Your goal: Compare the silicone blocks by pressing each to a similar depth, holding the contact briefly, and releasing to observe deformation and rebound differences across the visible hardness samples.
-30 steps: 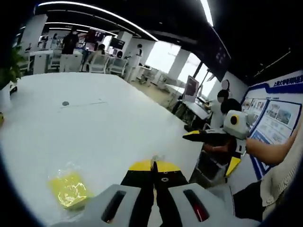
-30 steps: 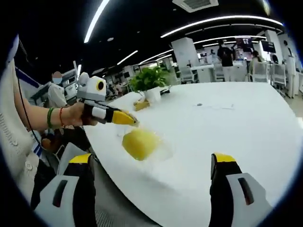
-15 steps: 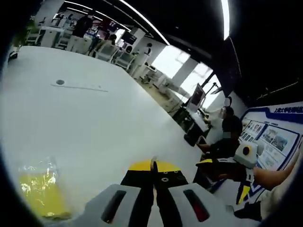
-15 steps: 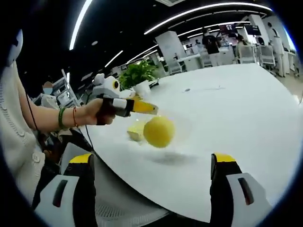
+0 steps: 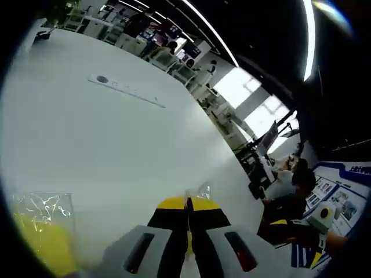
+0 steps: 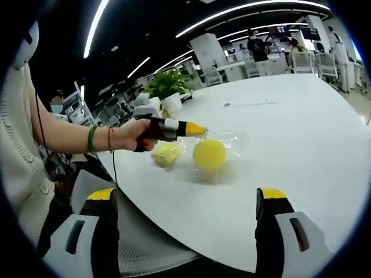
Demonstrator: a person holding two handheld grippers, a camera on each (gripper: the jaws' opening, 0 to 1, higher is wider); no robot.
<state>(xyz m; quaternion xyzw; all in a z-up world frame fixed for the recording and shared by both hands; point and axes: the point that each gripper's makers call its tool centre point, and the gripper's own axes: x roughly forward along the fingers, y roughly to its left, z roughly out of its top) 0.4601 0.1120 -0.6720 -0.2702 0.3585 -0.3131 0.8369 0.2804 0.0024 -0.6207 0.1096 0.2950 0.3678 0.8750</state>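
In the right gripper view a round yellow silicone block (image 6: 210,154) lies in a crinkled clear plastic bag (image 6: 229,142) on the white table (image 6: 301,133). A squarish yellow block (image 6: 165,154) rests just left of it. A hand holds my left gripper (image 6: 197,128) right above them, jaws shut. In the left gripper view the left gripper (image 5: 188,202) is shut with a scrap of clear plastic (image 5: 202,190) at its tips. A wrapped yellow block (image 5: 40,243) sits at lower left. My right gripper (image 6: 185,194) stands wide open, short of the blocks, and also shows as the right gripper (image 5: 295,240).
The table's curved near edge (image 6: 174,220) runs below the blocks. A potted plant (image 6: 165,87) stands behind the hand. A round port (image 5: 102,79) sits in the tabletop. Desks, chairs and people (image 6: 258,46) fill the far room; a seated person (image 5: 293,185) is beyond the table.
The round block hung above the table half a second ago and now rests on it beside the squarish block. The left gripper has come lower and nearer; its view has swung.
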